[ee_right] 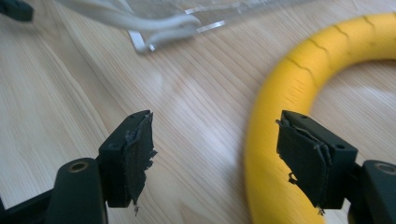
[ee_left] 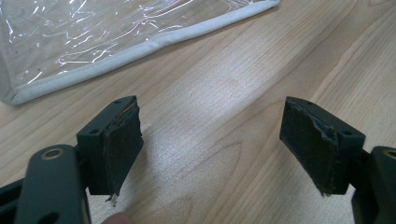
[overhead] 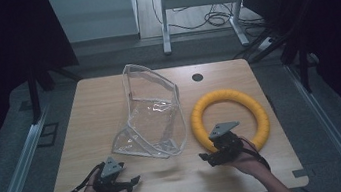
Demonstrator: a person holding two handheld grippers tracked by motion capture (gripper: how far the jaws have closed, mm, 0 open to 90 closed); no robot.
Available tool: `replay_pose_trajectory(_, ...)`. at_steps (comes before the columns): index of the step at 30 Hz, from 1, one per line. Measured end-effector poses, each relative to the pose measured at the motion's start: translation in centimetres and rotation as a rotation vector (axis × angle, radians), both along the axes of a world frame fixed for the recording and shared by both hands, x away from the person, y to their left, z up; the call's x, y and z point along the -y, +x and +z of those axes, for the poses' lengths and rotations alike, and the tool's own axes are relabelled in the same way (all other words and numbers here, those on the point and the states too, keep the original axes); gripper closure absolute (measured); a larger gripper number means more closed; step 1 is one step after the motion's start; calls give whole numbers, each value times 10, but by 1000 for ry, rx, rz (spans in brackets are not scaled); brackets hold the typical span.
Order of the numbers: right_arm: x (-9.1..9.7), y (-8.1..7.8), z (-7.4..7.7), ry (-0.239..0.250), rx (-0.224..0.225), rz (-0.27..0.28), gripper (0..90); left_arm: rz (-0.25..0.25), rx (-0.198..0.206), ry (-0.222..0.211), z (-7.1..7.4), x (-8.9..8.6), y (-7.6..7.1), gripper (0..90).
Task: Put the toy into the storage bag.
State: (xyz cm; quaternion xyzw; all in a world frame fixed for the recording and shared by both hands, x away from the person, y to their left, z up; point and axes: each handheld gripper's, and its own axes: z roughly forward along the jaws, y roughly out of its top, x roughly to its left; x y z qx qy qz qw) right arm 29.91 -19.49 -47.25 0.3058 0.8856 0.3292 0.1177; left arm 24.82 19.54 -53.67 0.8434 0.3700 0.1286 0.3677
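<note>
At table's near edge, left gripper [overhead: 132, 182] released, right gripper [overhead: 206, 158] released beside yellow ring [overhead: 262, 113], both held low.

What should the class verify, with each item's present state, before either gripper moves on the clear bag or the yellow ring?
1. Left gripper jaws apart, nothing between them: ok.
2. Right gripper jaws apart and empty: ok.
3. Yellow ring lying flat on the table, apart from the bag: ok.
4. Clear plastic bag standing with its mouth open: cannot tell.
5. Bag's white-trimmed edge ahead of the left gripper, untouched: ok.
6. Right gripper lined up with the ring, whose near arc lies by its right jaw: ok.
</note>
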Motion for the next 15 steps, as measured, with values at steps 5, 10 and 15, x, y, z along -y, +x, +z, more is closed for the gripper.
replay_pose_trajectory(5,14,8,3,-57,-41,0,262,-1,-1,2,0,0,0,208)
replay_pose_trajectory(10,19,10,4,-87,-64,4,256,-1,-2,1,0,0,0,208)
replay_pose_trajectory(15,24,11,4,-143,-100,12,249,-1,-3,-6,-1,1,0,208)
